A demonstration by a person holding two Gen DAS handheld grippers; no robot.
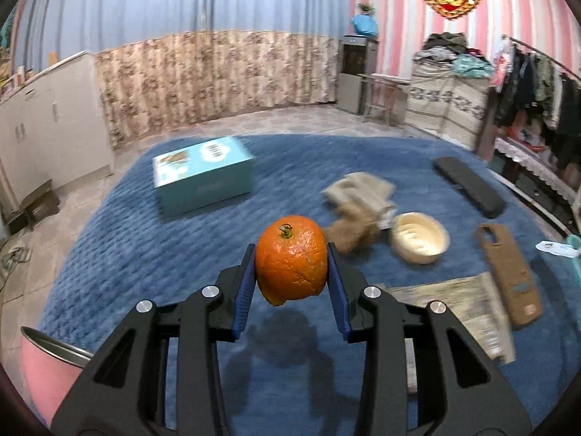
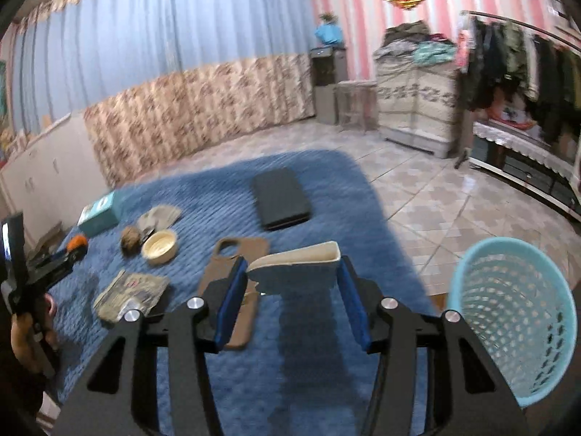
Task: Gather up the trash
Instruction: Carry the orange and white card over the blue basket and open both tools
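Observation:
My left gripper (image 1: 290,252) is shut on an orange peel shell (image 1: 290,265), torn along its bottom, and holds it up above the blue rug (image 1: 145,254). That gripper (image 2: 74,250) and its orange load (image 2: 78,242) also show at the far left of the right wrist view, with a person's hand (image 2: 21,334) below. My right gripper (image 2: 293,267) is shut on a white torn paper carton piece (image 2: 297,272), both blue pads touching its ends. A light-blue mesh trash basket (image 2: 515,327) stands on the tiled floor, just right of the right gripper.
On the rug lie a teal box (image 1: 203,176), a beige cloth (image 1: 359,189), a brown fuzzy ball (image 1: 352,234), a wooden bowl (image 1: 419,241), a brown phone case (image 1: 508,276), a black case (image 1: 468,186) and a crumpled wrapper (image 1: 461,305). A pink pot (image 1: 47,359) sits at lower left.

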